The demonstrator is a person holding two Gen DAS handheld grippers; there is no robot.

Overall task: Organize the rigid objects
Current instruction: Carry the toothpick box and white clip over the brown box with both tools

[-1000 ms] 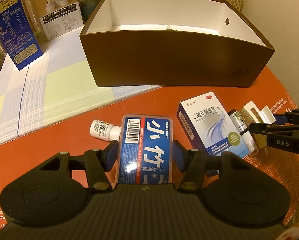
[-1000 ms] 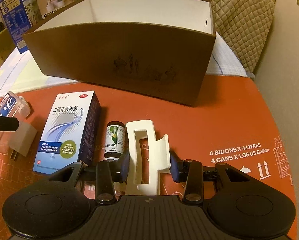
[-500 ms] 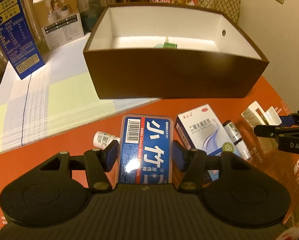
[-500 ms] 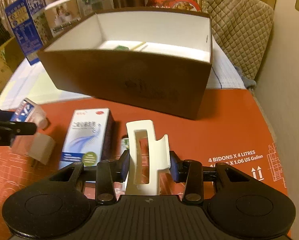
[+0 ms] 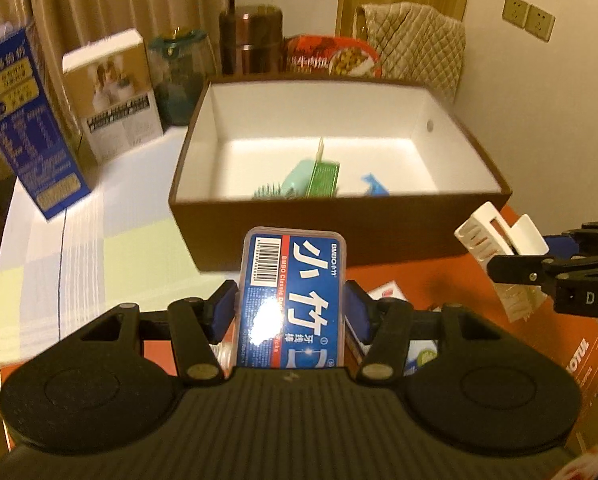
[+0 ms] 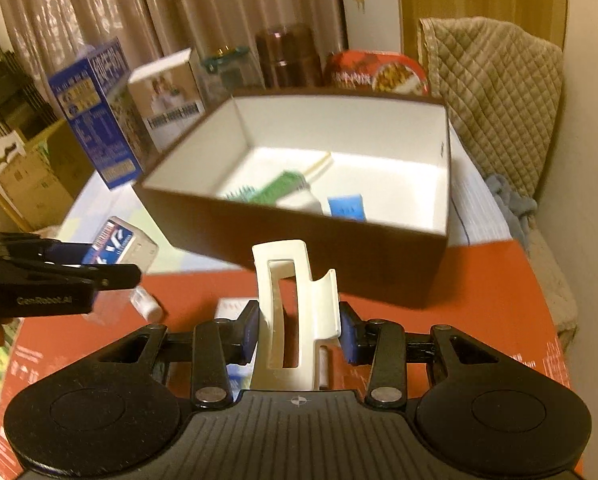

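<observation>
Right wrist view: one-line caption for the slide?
Right tool holds a white hair claw clip before the open brown box.

Inside the brown box (image 5: 339,216), its near wall hides from you the lower ends of the green comb (image 5: 303,180) and a blue item (image 5: 375,186); both are motion-blurred. In front of that box, your left gripper (image 5: 290,312) and its floss-pick case (image 5: 293,300) cover most of the white carton (image 5: 387,292).

Home room: curtains (image 5: 99,8); quilted chair cover (image 6: 495,92); checked tablecloth (image 5: 99,248); wall sockets (image 5: 529,22)
</observation>
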